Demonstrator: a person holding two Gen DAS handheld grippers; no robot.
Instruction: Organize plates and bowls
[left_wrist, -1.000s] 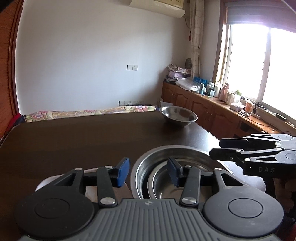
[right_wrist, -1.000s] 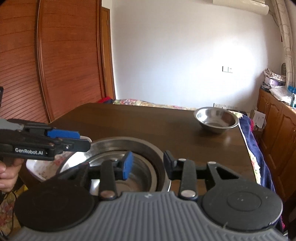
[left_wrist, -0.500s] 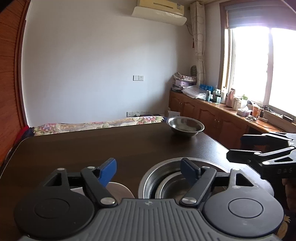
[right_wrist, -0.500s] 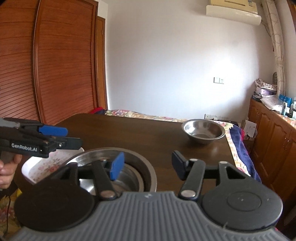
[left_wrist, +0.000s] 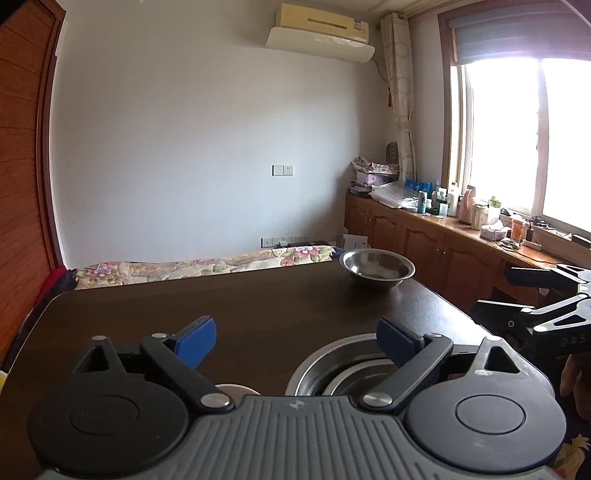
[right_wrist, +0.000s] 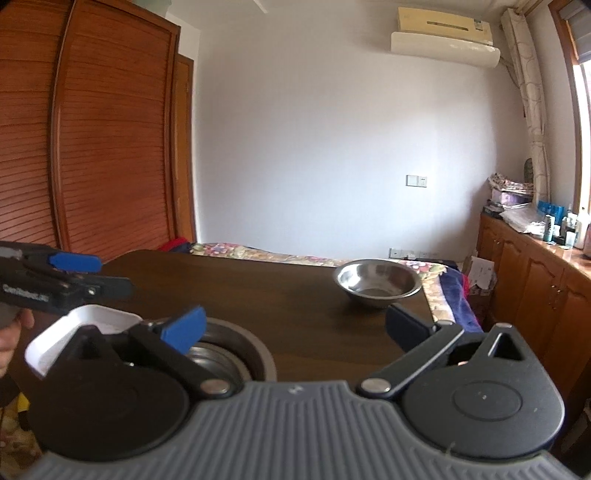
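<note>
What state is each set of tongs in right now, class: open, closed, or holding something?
Left tongs: open, just widened, holding nothing.
Right tongs: open, just widened, holding nothing.

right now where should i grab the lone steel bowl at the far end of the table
Probably pinch the near rim of the steel bowl, one finger inside and one outside, coming across the table from this side. It sits upright and open, its flared wall is too wide to span, and nothing stands around it. The right gripper, jaws just opened and empty, looks nearer.
</note>
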